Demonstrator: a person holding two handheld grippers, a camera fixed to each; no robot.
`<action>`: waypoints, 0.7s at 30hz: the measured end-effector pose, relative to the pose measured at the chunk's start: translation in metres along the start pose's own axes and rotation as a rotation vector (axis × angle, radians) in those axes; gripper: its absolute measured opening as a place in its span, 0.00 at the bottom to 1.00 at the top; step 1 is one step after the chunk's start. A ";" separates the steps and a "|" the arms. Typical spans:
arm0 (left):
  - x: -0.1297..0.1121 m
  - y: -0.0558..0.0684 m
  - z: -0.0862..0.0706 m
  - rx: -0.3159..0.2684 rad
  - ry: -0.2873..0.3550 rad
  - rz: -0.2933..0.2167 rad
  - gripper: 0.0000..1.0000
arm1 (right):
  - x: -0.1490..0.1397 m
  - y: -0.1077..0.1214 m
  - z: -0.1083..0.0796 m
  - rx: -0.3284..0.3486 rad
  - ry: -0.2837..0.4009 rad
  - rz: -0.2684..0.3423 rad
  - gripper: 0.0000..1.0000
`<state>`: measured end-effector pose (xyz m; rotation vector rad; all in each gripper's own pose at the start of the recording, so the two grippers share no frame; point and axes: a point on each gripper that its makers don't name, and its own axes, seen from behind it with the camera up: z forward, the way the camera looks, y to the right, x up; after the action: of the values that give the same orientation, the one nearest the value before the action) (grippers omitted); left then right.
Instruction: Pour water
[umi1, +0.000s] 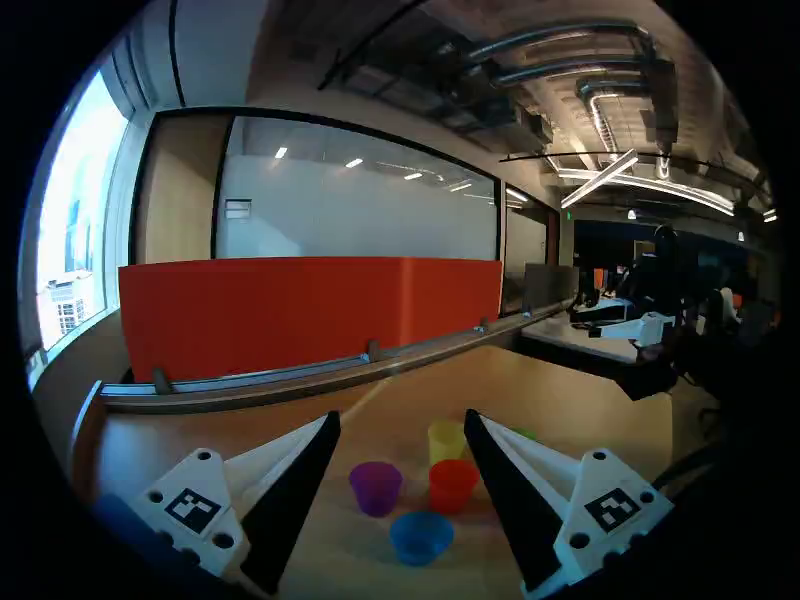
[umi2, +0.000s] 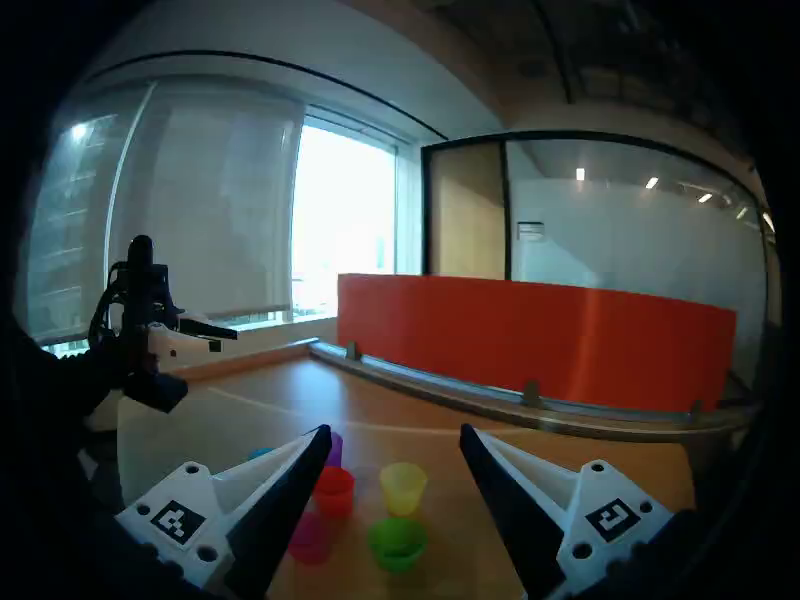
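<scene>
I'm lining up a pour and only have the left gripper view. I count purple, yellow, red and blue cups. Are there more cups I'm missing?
Observer: Yes. The right gripper view shows a green cup in full, nearer that camera than the yellow cup.
Operator: Any others?
Observer: A pink cup sits left of the green one, below the red cup in that view.
Operator: Is the right gripper holding anything?
Observer: No. The right gripper has its jaws open, with nothing between them.
</scene>
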<state>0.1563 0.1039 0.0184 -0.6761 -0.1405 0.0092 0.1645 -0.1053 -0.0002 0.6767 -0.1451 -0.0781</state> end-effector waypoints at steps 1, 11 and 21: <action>-0.005 0.000 0.000 -0.004 -0.017 0.009 0.92 | -0.004 0.000 0.001 0.005 -0.017 -0.008 0.99; -0.037 0.004 0.005 -0.046 -0.141 0.072 0.92 | -0.033 0.002 0.006 0.044 -0.171 -0.049 0.99; -0.056 -0.002 0.012 -0.062 -0.205 0.089 0.92 | -0.054 0.005 0.009 0.071 -0.263 -0.070 0.99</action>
<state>0.0994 0.1067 0.0218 -0.7424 -0.3089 0.1601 0.1100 -0.1006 0.0038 0.7403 -0.3781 -0.2302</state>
